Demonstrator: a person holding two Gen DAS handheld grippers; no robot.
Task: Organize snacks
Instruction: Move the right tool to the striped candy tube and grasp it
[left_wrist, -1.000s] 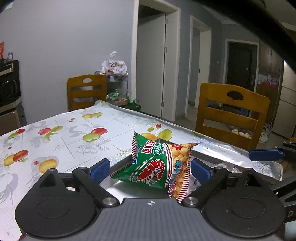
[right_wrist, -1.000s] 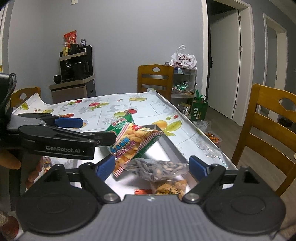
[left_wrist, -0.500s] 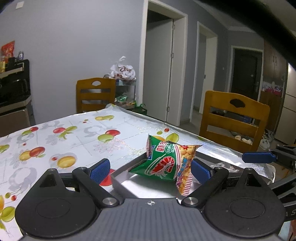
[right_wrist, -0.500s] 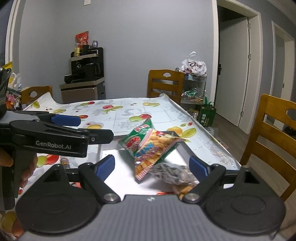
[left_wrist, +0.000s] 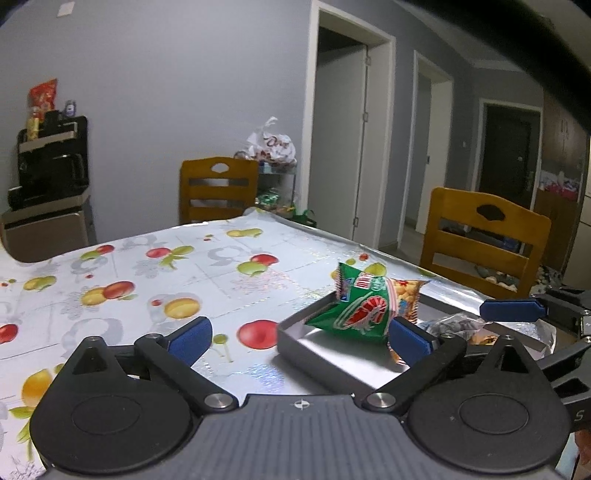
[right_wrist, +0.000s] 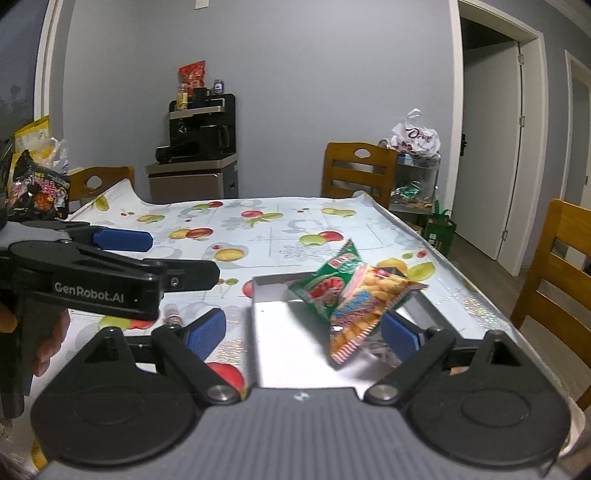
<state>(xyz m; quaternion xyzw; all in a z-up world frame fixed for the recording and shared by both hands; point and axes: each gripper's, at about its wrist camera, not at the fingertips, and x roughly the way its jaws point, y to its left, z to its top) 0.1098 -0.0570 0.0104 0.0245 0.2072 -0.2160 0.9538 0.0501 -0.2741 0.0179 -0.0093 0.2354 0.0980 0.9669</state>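
Left wrist view shows the left gripper (left_wrist: 297, 338) with its blue-padded fingers spread wide and nothing between them, hovering above the glossy white tablecloth printed with red and yellow fruit (left_wrist: 110, 280). Ahead and to the right sits a shallow grey metal tray (left_wrist: 295, 334) on that cloth. A green crinkled snack packet with a red shrimp picture and an orange puffed-snack panel (left_wrist: 364, 310) stands tilted in the tray, leaning on its far rim. Further right in the tray lies a clear bag of dark seeds (left_wrist: 456, 326), partly hidden behind the blue finger; it is hard to tell what lies beneath it.

From the right wrist view, the right gripper (right_wrist: 303, 334) is also opened wide and empty, hanging over the tray's near edge. The packet (right_wrist: 351, 295) is propped near the tray's far right corner, one end raised above the bare tray floor (right_wrist: 288, 343). The left gripper (right_wrist: 122, 240) reaches in from the left over the tablecloth, beside the tray and apart from it, held by the person's hand (right_wrist: 48, 343).

Wooden chairs (right_wrist: 358, 171) stand around the table. A black coffee machine (right_wrist: 199, 127) sits on a grey cabinet against the grey wall, and a white plastic bag (right_wrist: 417, 133) rests on a wire shelf near the door.
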